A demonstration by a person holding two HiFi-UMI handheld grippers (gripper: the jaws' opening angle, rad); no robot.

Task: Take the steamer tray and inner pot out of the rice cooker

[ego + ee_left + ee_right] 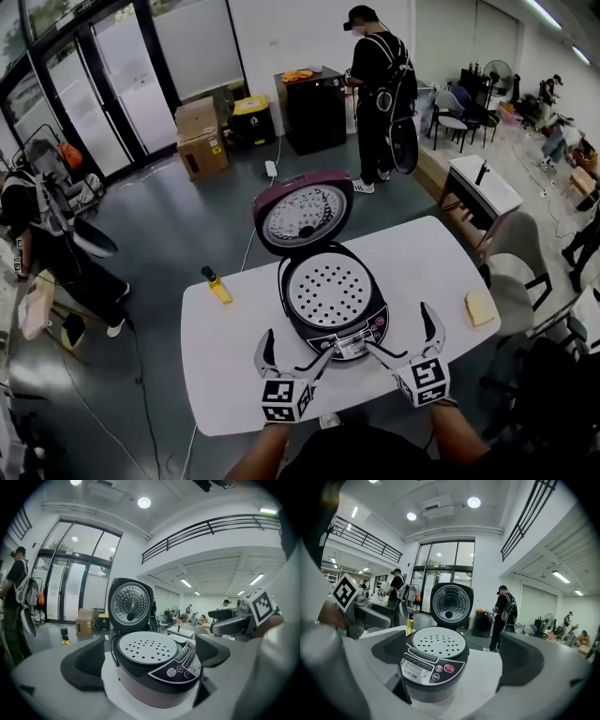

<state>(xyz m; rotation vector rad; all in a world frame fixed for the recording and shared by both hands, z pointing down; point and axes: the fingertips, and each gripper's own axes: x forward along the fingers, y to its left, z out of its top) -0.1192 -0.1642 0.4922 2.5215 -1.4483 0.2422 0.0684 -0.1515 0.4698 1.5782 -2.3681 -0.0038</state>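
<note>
Left gripper (295, 353) and right gripper (401, 336) both gape wide, empty, just short of the cooker (354, 343); the tray (328, 291) lies flat in its mouth, the pot hidden beneath. A pinch on the thin rim may slip, or tilt the tray and drop it.

On table (412, 258): rice cooker (361, 335), steamer tray (329, 292) in it; bottle (217, 287) left.
</note>
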